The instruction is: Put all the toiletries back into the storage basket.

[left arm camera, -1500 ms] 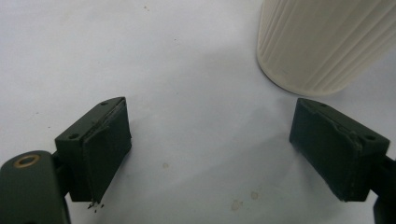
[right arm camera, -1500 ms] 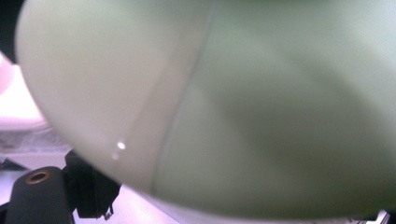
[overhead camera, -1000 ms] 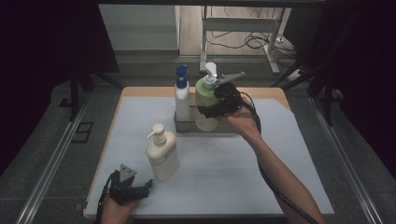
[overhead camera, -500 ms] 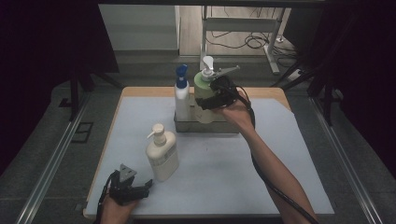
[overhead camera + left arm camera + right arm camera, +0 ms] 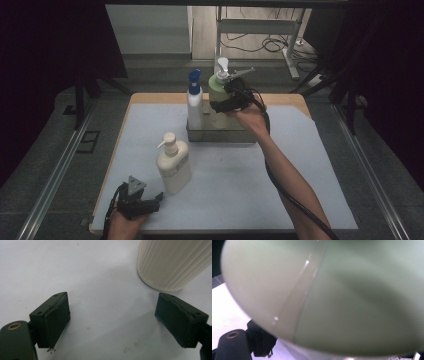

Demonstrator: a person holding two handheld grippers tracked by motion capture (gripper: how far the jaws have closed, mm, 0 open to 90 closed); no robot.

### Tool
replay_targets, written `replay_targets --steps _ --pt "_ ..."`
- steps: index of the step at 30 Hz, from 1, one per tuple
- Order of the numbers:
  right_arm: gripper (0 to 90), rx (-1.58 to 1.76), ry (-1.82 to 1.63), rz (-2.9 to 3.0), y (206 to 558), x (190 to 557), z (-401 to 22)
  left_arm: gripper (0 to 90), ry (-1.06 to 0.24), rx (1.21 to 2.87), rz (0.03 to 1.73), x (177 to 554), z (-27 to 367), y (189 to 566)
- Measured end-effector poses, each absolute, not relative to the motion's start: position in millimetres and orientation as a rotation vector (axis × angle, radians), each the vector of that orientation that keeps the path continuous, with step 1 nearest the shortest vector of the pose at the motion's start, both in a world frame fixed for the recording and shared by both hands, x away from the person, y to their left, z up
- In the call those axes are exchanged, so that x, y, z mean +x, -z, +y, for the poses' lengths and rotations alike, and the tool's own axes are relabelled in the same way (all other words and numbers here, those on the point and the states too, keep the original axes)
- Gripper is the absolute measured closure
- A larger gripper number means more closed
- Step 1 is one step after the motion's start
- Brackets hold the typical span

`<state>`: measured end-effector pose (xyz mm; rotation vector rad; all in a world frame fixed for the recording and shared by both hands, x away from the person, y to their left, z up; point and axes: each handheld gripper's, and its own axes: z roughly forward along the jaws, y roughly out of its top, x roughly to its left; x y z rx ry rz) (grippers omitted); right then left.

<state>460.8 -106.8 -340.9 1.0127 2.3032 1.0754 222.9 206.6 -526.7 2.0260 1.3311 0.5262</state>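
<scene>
A pale green pump bottle with a white pump head stands at the right end of the metal tray, with my right gripper shut on its body from the right side. In the right gripper view the green bottle sits close between the jaws, with one black finger visible under it. A white bottle with a blue cap stands in the tray's left end. My left gripper rests open at the front left, its jaws wide apart beside the cream pump bottle.
A white mat covers the wooden table. The tray sits at its far middle. Dark floor and metal rails flank the table, and a cable trails along the right forearm.
My right hand has carried the green bottle a little to the left and farther back, closer to the blue-capped bottle. The left gripper has stayed where it was.
</scene>
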Motion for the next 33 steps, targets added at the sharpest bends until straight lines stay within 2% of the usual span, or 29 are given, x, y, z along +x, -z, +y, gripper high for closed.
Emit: replay_targets --steps 33 --pt "12.4 1.013 -1.039 2.364 381 472 -96 12.5 -0.525 2.027 1.331 223 207 527"
